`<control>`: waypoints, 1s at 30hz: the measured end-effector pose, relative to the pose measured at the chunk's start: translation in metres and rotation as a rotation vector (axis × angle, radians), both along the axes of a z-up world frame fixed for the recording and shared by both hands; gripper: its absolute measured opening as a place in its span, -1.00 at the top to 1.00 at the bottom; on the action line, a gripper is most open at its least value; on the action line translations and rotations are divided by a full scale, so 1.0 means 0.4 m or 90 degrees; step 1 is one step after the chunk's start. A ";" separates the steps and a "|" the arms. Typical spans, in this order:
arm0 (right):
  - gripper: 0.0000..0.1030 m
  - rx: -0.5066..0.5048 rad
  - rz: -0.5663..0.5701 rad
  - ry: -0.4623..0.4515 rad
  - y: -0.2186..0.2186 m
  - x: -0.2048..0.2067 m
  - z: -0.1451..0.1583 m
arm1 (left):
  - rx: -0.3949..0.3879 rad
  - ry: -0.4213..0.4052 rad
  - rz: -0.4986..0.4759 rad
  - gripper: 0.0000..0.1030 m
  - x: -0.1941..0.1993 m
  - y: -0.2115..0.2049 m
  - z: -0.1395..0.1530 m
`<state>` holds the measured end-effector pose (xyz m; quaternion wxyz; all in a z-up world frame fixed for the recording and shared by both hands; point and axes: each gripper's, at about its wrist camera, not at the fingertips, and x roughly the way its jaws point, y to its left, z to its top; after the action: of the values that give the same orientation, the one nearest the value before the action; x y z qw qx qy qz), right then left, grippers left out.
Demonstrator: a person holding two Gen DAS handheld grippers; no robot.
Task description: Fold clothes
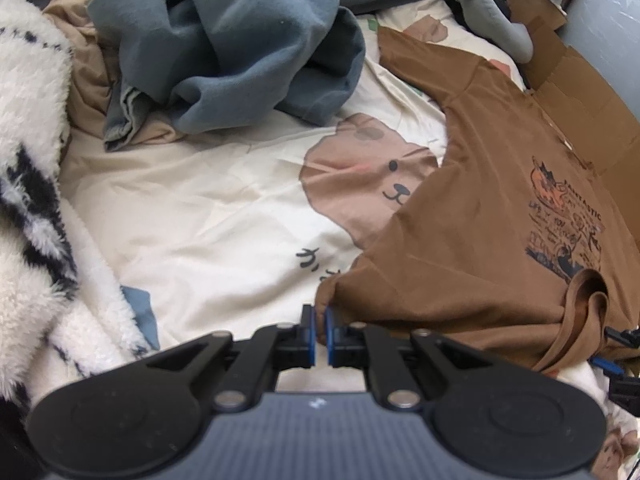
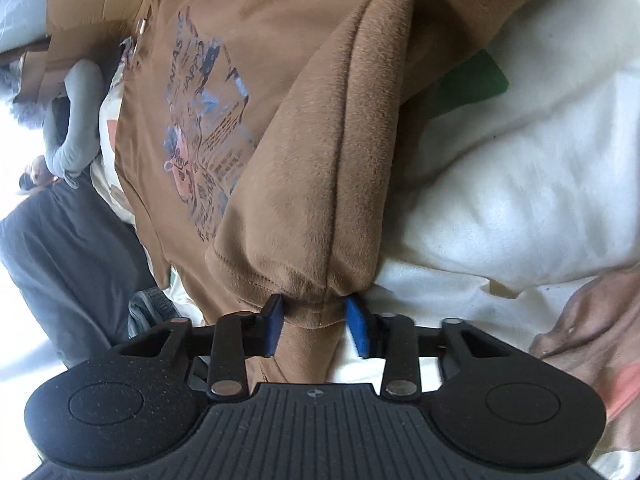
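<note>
A brown T-shirt [image 1: 460, 220] with a printed chest graphic lies spread on the cream bear-print bed sheet [image 1: 200, 208]. My left gripper [image 1: 320, 328] is shut on the shirt's near left corner, and the hem is pinched between its blue pads. My right gripper [image 2: 316, 320] has its blue pads on either side of a bunched sleeve [image 2: 320, 180] of the T-shirt [image 2: 280, 40], pressing on its hem. In the left wrist view that sleeve [image 1: 584, 300] stands up in a loop over the shirt's lower right, with the right gripper [image 1: 620, 344] just past it at the frame's edge.
A crumpled blue-grey garment [image 1: 224, 48] and a tan one [image 1: 88, 80] lie heaped at the back left. A fluffy black-and-white blanket [image 1: 28, 140] lines the left side. Flattened cardboard [image 1: 580, 100] and a grey plush toy [image 1: 488, 12] sit at the back right. White bedding [image 2: 520, 160] lies right of the sleeve.
</note>
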<state>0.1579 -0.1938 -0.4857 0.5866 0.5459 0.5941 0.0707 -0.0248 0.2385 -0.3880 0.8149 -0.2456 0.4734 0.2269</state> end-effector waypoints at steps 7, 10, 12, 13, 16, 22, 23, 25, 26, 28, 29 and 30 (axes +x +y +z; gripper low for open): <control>0.79 -0.001 0.003 -0.006 -0.004 0.004 0.004 | 0.009 0.004 -0.004 0.90 0.001 -0.003 0.008; 0.81 0.002 0.007 -0.011 -0.018 -0.001 0.023 | 0.014 0.003 -0.008 0.90 0.003 -0.009 0.017; 0.83 -0.002 0.007 -0.015 -0.036 -0.010 0.042 | 0.018 0.001 -0.010 0.90 0.004 -0.012 0.026; 0.84 -0.005 0.008 -0.016 -0.048 -0.015 0.050 | 0.019 0.000 -0.011 0.90 0.004 -0.014 0.031; 0.85 -0.012 0.000 -0.022 -0.087 -0.037 0.079 | 0.024 -0.003 -0.012 0.90 0.006 -0.018 0.047; 0.85 -0.024 -0.011 -0.034 -0.176 -0.087 0.135 | 0.030 -0.008 -0.010 0.90 0.007 -0.025 0.078; 0.85 -0.027 -0.012 -0.034 -0.189 -0.095 0.143 | 0.031 -0.009 -0.011 0.90 0.007 -0.027 0.084; 0.85 -0.033 -0.008 -0.032 -0.213 -0.111 0.153 | 0.036 -0.011 -0.013 0.90 0.007 -0.030 0.095; 0.85 -0.037 -0.006 -0.030 -0.222 -0.119 0.158 | 0.040 -0.011 -0.013 0.90 0.007 -0.032 0.101; 0.85 -0.044 0.002 -0.027 -0.238 -0.133 0.166 | 0.051 -0.012 -0.011 0.90 0.007 -0.032 0.112; 0.85 -0.049 0.009 -0.027 -0.243 -0.139 0.169 | 0.054 -0.012 -0.008 0.90 0.007 -0.030 0.117; 0.86 -0.055 0.017 -0.026 -0.248 -0.145 0.172 | 0.055 -0.014 -0.004 0.90 0.006 -0.027 0.122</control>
<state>0.0999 -0.2929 -0.4169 0.6205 0.5105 0.5918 0.0640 -0.0223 0.2276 -0.3394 0.8304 -0.2116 0.4551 0.2418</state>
